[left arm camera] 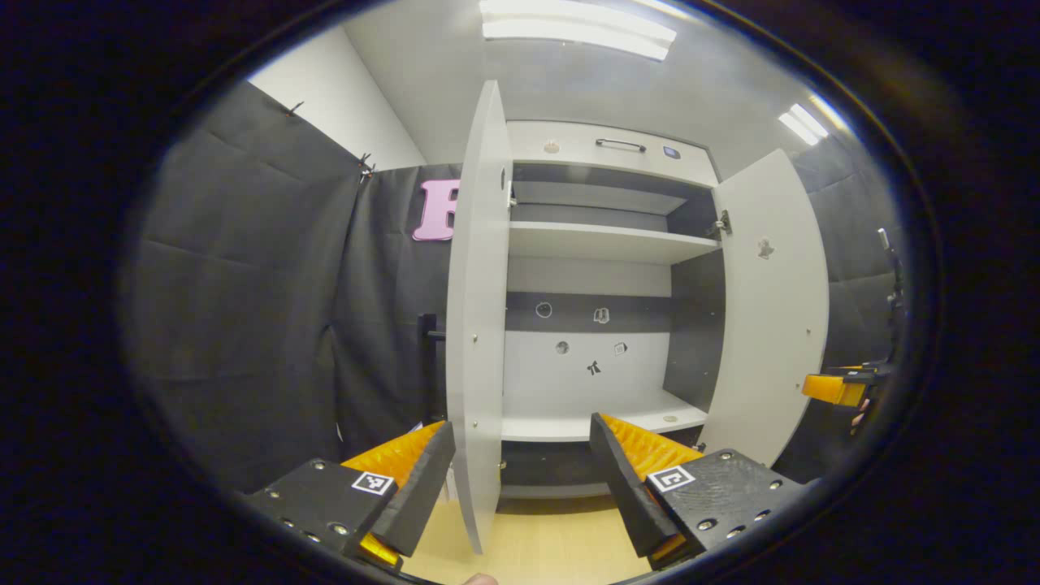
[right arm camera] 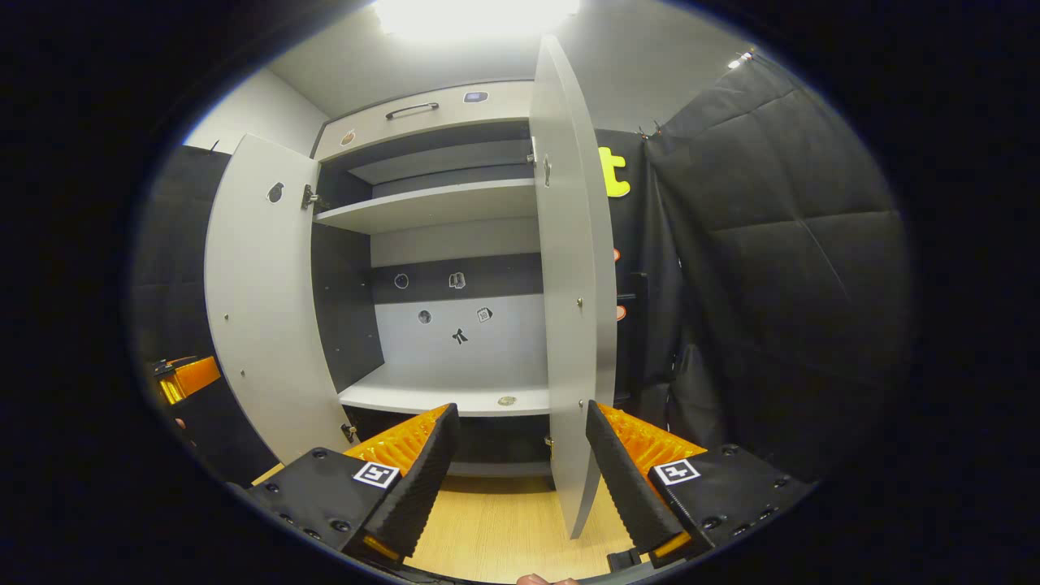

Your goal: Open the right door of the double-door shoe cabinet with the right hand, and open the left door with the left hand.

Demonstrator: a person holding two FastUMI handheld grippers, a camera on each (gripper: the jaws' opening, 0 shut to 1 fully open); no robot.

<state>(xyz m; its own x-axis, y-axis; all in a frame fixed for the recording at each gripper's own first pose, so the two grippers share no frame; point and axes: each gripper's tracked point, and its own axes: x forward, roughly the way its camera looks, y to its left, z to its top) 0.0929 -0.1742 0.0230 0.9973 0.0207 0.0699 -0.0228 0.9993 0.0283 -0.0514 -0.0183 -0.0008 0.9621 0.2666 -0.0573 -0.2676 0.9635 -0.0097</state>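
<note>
I stand in a booth hung with black cloth wall (left arm camera: 244, 284), a white ceiling above with strip lights (left arm camera: 577, 28), and a pale wood floor (left arm camera: 536, 544) running up to the foot of the shoe cabinet (left arm camera: 589, 276). The cabinet fills the middle of the room ahead of me, grey-white with dark side panels, and both its doors stand swung out toward me. Its top panel carries a dark handle (left arm camera: 620, 145). Inside, an upper shelf (left arm camera: 605, 241) and a lower shelf (left arm camera: 597, 422) are bare apart from a small round thing near the lower shelf's front edge; a few small stickers (left arm camera: 597, 366) dot the back panel.

In the left gripper view the left door (left arm camera: 479, 325) stands edge-on between the fingers of my left tongs (left arm camera: 520, 475), which are spread wide and grip nothing; the door sits close to the left finger, though I cannot tell if it touches. The right door (left arm camera: 772, 309) hangs open at the cabinet's far side.

In the right gripper view that right door stands edge-on between the fingers of my right tongs (right arm camera: 520, 471), likewise wide apart and empty, the door nearer the right finger.
</note>
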